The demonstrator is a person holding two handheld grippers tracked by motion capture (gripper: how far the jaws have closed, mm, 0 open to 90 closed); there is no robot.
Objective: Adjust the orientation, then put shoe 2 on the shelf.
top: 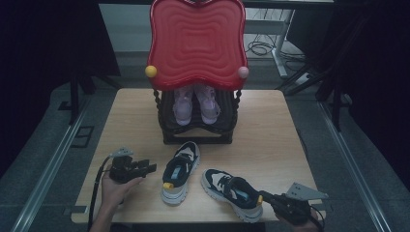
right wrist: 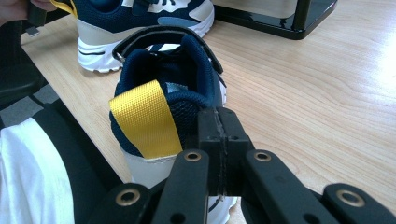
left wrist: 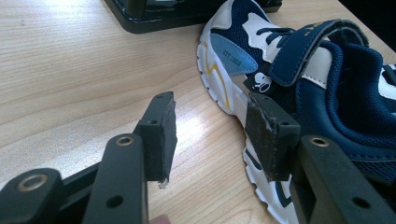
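From above, I see a wooden table with two navy and white sneakers near its front edge, and a black shoe rack with a red top behind them holding a lilac pair. My left gripper lies level just left of the left sneaker; its own view shows the jaws standing apart with bare wood between the pads, the right-hand pad just beside the shoe's white sole, whether touching I cannot tell. My right gripper sits at the front right corner, at the heel of the right sneaker. Its own view shows the jaws pressed flat together, gripping nothing, beside the yellow heel loop. Open tabletop lies to the right of the shoes; the rack blocks the way behind them.
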